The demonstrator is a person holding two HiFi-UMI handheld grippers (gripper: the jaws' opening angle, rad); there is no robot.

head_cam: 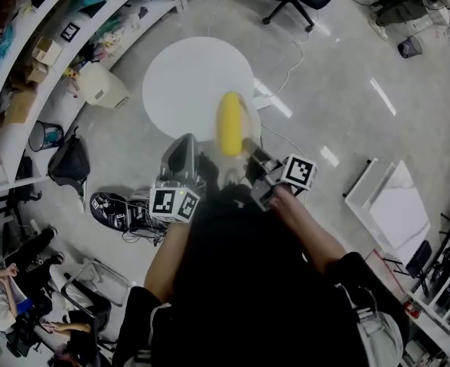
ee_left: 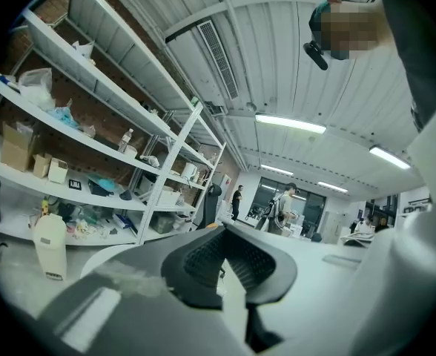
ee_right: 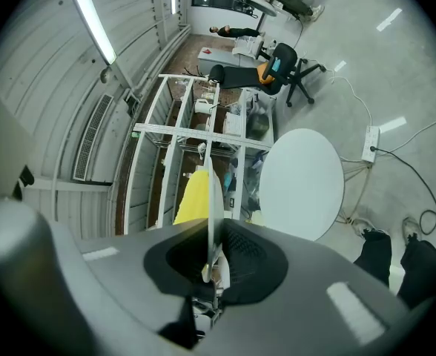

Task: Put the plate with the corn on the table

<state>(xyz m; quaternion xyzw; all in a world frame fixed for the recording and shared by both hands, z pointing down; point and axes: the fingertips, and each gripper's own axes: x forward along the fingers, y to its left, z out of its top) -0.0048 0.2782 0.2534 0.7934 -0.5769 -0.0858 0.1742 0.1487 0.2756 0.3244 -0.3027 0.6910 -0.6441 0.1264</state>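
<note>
The plate [head_cam: 210, 164] is up in the air, in front of the person, at the near edge of the round white bench [head_cam: 180, 82]. It is not down yet. The right claw [ee_right: 210, 258] is squeezed narrow on the plate's rim, and the thin plate stands edge-on between its pads. The left claw [ee_left: 229, 262] looks pinched on the other side of the rim, with a pale sliver between its pads.

The job now is to carry the plate over the bench and set it down. I think both claws should move together, at the same speed, and hold the plate flat. If one side dips, the corn [head_cam: 229, 125] could roll off onto the floor [head_cam: 347, 67]. The claws should let go only when the plate sits on the bench.

The corn lies flat on the plate. Its long way runs straight away from the person, and its far tip points at the bench.
</note>
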